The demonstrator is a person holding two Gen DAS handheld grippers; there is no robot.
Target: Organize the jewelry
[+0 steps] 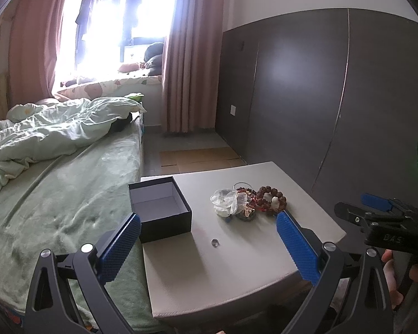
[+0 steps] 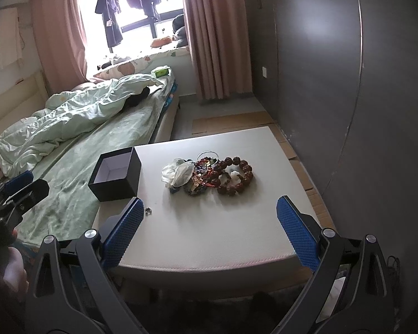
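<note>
Both grippers, left (image 1: pixel 209 243) and right (image 2: pixel 207 224), hovered jaws wide above table (image 2: pixel 209 239); ring (image 1: pixel 214 242) between left jaws, box (image 1: pixel 160 208) ahead-left, bead pile (image 2: pixel 223 174) ahead.

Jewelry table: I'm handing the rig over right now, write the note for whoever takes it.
Left tongs: open, empty, held over the near edge of the white table.
Right tongs: open, empty, also at the near edge.
Black box: lid off, looks empty, at the table's left edge beside the bed.
Jewelry pile: mid-table, with the large brown bead bracelet, a thin bangle and a crumpled clear bag.
Small ring: lies alone, nearer than the box.
Done: nothing boxed.
Left: move the ring and the pile into the box.
</note>
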